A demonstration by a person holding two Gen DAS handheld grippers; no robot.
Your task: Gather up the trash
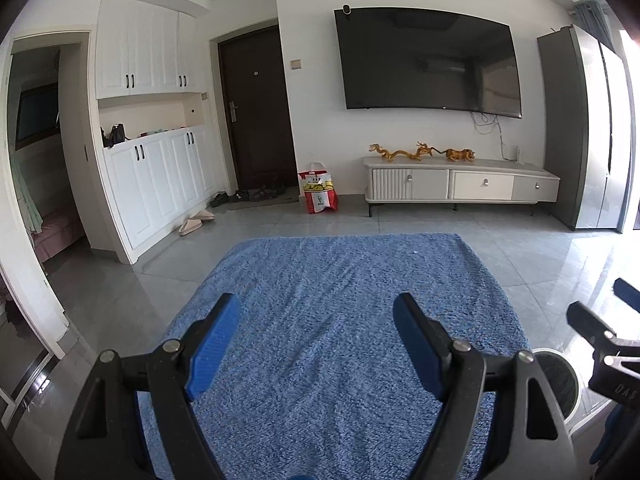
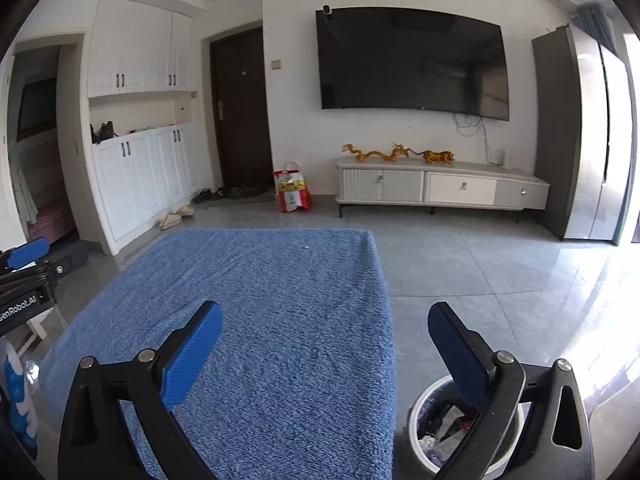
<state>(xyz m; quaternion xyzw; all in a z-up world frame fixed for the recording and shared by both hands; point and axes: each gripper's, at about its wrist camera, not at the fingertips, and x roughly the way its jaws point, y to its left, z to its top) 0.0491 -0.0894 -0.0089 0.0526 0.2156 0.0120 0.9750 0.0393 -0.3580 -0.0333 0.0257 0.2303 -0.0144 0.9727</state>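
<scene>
Both claws, left claw (image 1: 316, 344) and right claw (image 2: 324, 350), spread, empty; blue-covered counter (image 2: 280, 300) bare; bin (image 2: 436, 436) held trash; next: find remaining litter.

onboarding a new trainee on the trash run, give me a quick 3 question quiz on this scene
1. True or false: the right tool is holding a piece of trash.
2. Multiple choice: the trash bin with wrappers in it stands (A) in the middle of the blue rug, (B) on the tile floor beside the rug's right edge, (C) on the TV cabinet.
3. Short answer: what stands on the floor between the dark entrance door and the TV cabinet?

Key
1. False: both its fingers are spread, with nothing between them; the left tool is open and empty too.
2. B
3. A red and white bag.
</scene>
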